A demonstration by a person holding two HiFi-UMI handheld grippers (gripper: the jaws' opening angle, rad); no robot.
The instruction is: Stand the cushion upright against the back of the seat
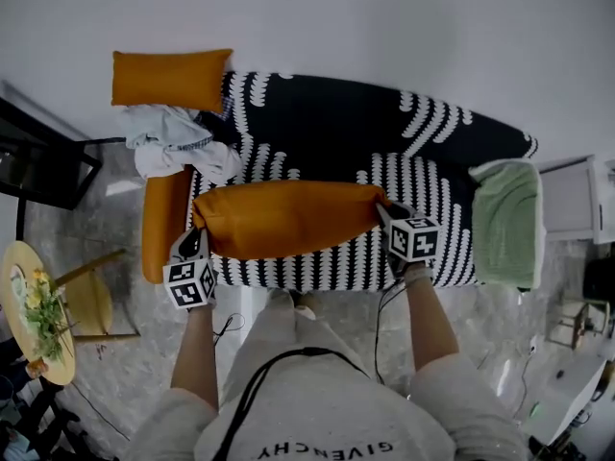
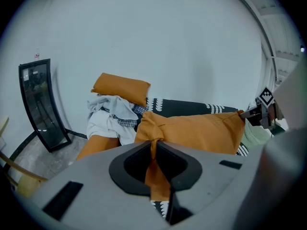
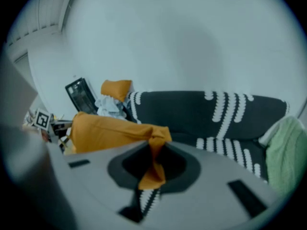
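A long orange cushion (image 1: 286, 217) is held across the front of the black-and-white patterned sofa seat (image 1: 327, 171), stretched between both grippers. My left gripper (image 1: 198, 233) is shut on the cushion's left corner (image 2: 154, 150), whose fabric is pinched between the jaws. My right gripper (image 1: 384, 212) is shut on the right corner (image 3: 152, 159), orange cloth bunched in its jaws. The sofa back (image 3: 201, 111) rises behind the cushion. A second orange cushion (image 1: 171, 78) stands at the sofa's far left end.
A heap of pale clothes (image 1: 173, 142) lies on the sofa's left end above an orange armrest (image 1: 161, 221). A green towel (image 1: 507, 221) drapes the right armrest. A black framed panel (image 2: 41, 104) leans on the wall at left; a round table with flowers (image 1: 34, 310) stands nearby.
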